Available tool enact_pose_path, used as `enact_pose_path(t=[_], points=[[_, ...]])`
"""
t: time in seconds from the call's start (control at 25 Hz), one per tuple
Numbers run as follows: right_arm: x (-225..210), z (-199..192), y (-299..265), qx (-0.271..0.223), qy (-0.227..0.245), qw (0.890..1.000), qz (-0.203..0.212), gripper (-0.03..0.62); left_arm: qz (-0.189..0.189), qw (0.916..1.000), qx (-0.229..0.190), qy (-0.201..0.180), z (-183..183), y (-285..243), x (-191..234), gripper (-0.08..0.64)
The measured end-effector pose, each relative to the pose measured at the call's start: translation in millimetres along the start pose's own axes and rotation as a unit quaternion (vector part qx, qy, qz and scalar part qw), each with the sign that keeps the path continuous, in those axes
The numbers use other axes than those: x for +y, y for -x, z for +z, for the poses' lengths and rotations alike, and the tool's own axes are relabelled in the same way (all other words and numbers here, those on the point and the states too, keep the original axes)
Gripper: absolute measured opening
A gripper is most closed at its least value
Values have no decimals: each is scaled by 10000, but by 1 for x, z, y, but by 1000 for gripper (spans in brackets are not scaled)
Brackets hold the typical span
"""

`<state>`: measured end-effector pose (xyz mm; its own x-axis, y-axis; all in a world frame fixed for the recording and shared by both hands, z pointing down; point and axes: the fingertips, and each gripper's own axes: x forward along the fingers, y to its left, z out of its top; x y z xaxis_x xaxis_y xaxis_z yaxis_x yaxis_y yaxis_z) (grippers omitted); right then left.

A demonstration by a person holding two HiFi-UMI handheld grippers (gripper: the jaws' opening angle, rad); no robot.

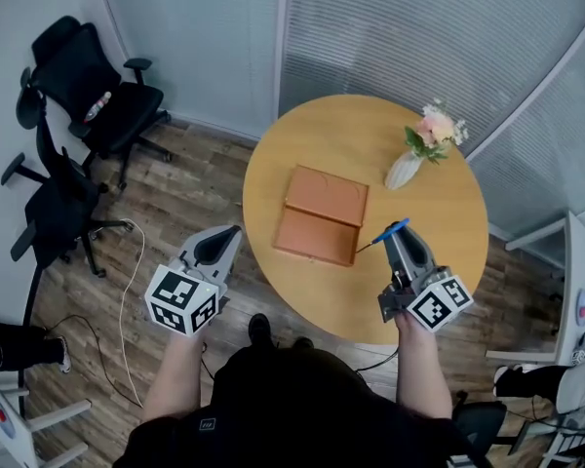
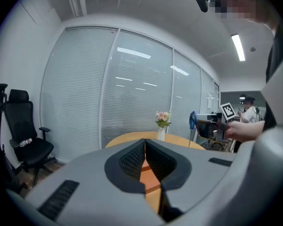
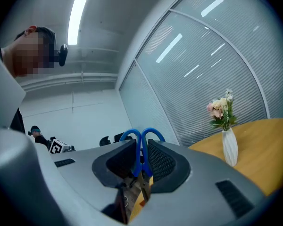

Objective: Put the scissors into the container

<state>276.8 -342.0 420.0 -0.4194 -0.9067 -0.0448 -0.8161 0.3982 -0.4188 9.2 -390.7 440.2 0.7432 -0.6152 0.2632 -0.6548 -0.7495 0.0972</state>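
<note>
Head view: right tongs [image 1: 401,235] carry the blue-handled scissors [image 1: 390,231] over the round tabletop [image 1: 370,130], just beside the flat brown container [image 1: 322,214]. Left tongs [image 1: 219,246] hang off the tabletop's edge. Left gripper view: jaws pressed together, nothing between them. Right gripper view: jaws clamped on the scissors' handles.

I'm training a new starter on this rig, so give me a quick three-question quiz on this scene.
1. What does the right gripper hold? A) a pen B) scissors C) nothing
2. True or false: the scissors already lie in the container on the table.
3. Fill in: the flowers stand in a white ____.

Key: 1 B; 2 false; 3 vase.
</note>
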Motion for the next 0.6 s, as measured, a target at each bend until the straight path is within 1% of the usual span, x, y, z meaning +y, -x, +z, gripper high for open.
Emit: enact_pose_path(t=[0.16, 0.36, 0.48, 0.6], points=[[-12, -20, -25, 338, 202, 9991, -167, 92, -140, 9998, 92, 128, -13, -14, 10, 14], [-29, -58, -51, 1038, 591, 9922, -358, 92, -365, 9989, 166, 256, -26, -24, 12, 14], [-38, -81, -67, 1540, 931, 9830, -374, 92, -429, 9984, 193, 324, -33, -31, 15, 14], [-48, -109, -80, 2088, 1306, 9686, -341, 92, -443, 9980, 197, 412, -39, -40, 18, 14]])
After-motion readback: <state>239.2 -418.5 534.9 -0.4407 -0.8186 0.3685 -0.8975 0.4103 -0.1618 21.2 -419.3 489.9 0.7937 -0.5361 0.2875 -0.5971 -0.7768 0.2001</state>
